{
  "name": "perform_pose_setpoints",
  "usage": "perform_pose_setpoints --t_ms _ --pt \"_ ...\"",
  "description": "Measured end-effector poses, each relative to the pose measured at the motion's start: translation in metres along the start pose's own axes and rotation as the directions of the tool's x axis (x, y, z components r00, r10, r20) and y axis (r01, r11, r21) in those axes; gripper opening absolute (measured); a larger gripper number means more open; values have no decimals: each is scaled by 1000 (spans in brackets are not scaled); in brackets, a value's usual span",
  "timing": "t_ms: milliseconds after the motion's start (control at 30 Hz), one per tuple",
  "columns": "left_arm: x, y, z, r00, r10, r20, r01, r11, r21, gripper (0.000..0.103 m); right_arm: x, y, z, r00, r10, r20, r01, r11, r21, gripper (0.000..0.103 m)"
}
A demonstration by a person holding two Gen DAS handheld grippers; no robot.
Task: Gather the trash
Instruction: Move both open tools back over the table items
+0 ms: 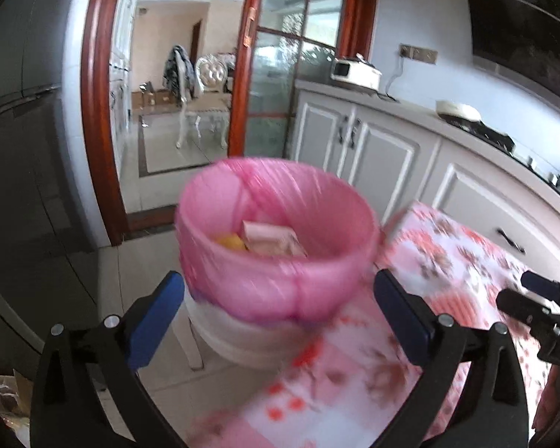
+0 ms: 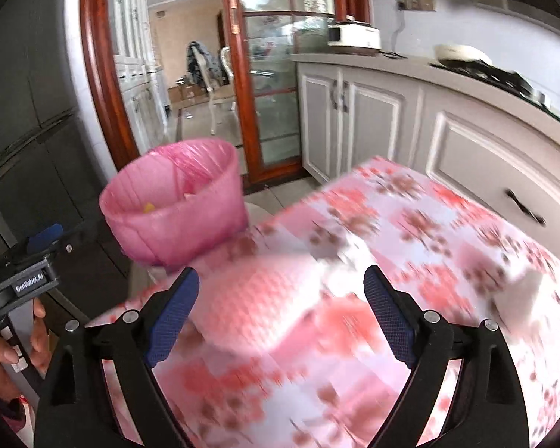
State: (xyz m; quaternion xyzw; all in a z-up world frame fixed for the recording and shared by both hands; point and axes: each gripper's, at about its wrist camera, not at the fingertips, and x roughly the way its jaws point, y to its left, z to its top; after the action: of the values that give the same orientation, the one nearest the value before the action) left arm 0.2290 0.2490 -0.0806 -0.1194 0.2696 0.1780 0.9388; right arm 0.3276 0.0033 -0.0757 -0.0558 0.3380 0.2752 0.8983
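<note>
Fingers (image 1: 156,321) splayed, pink-lined bin (image 1: 276,239) just beyond.

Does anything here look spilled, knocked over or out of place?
Nothing stands out. The bin with its pink liner stands upright beside the floral tablecloth, with a box and something yellow inside. Both pictures are motion-blurred, so small spills could go unseen.

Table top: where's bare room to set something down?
The floral table looks bare from the cabinet-side edge inward. A blurred pink-white mound sits before the right claw. The pink-lined bin borders the left corner.
</note>
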Motion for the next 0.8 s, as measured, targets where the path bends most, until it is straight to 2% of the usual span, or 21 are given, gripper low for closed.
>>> perform_pose_setpoints --t_ms 167,367,567,800 --pt "-12 -30 -33 998 -36 -53 37 999 23 98 -24 -28 -28 999 -46 -8 46 997 69 85" --pt "-29 -69 -62 994 -83 -73 90 992 91 98 -44 -72 -67 991 -128 -35 132 980 151 85" --pt "-38 -114 -87 986 -125 -111 146 966 213 98 -57 -114 -94 980 -190 -57 198 951 236 85" --pt "-38 -147 -106 977 -163 -141 198 938 286 98 -64 -155 -111 968 -238 -80 251 915 317 85"
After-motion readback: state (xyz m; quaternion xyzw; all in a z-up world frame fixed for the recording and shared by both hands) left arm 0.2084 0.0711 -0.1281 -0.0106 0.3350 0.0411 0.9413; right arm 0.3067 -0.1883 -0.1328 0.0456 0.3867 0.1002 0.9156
